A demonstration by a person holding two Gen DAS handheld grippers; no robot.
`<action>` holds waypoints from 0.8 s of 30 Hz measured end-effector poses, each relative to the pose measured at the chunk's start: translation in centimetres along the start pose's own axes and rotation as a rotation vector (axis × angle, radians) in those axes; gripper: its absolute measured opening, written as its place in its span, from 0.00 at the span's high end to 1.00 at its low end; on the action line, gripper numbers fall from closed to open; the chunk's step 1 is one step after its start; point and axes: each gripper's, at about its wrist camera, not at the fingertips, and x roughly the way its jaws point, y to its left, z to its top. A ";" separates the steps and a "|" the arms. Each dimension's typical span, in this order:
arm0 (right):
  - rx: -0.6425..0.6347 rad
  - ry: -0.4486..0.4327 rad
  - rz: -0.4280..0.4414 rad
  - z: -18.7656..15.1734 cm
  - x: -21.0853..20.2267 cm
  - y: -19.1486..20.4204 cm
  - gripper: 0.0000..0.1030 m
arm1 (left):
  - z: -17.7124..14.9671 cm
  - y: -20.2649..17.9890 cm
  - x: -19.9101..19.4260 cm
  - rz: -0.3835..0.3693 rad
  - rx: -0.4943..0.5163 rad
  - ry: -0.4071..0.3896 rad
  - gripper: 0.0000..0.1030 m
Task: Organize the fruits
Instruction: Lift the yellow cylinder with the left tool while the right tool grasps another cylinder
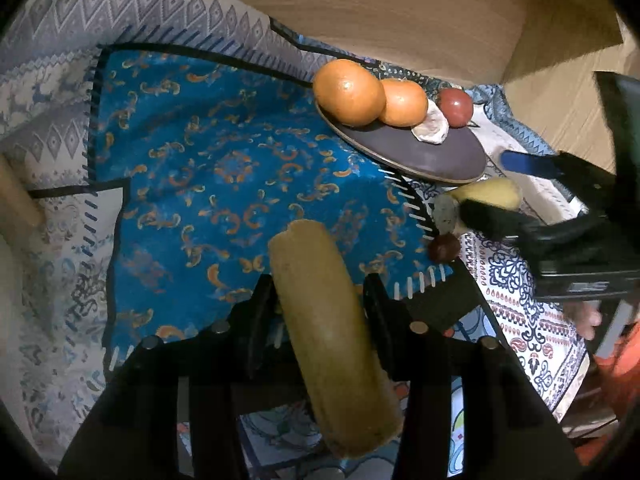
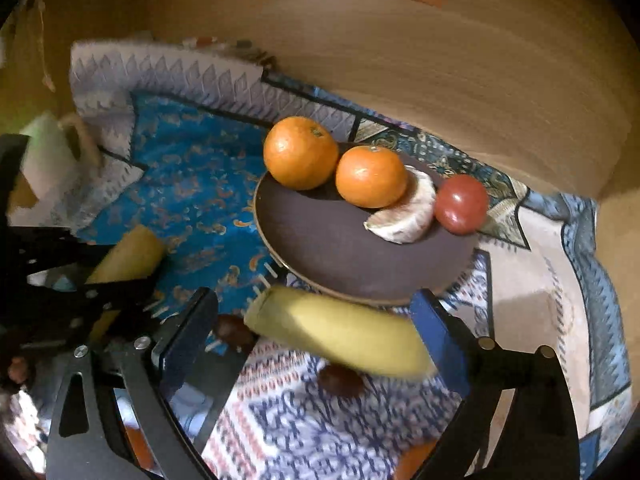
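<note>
Banana (image 2: 340,330) nearest; plate (image 2: 320,248) holds two oranges (image 2: 300,152), tomato (image 2: 460,204).

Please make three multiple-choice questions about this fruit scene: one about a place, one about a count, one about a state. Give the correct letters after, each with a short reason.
1. Where do the round orange citrus fruits lie?
A. on the dark brown round plate
B. on the bare wooden surface
C. between the right claw's fingers

2. How many whole orange citrus fruits are on the plate?
A. one
B. two
C. four

3. What is the state of the left claw?
A. open, nothing between its fingers
B. closed on a yellow banana piece
C. closed on the red tomato

Answers:
1. A: both orange citrus fruits rest on the dark brown round plate.
2. B: only two are whole; beside them lie a pale peeled piece and a round red tomato.
3. B: the left claw presses its fingers on a yellow banana piece.
</note>
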 end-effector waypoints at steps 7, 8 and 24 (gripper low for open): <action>0.015 0.077 -0.053 0.0 2.3 -0.7 0.08 | 0.1 -0.7 0.4 0.003 0.032 -0.006 0.55; 0.019 0.078 -0.062 0.0 2.2 -0.9 0.12 | 0.2 -0.7 0.4 0.001 0.031 -0.002 0.55; 0.118 0.056 -0.115 -2.9 -1.9 -7.6 0.25 | 2.0 -1.5 2.5 0.040 0.014 0.009 0.61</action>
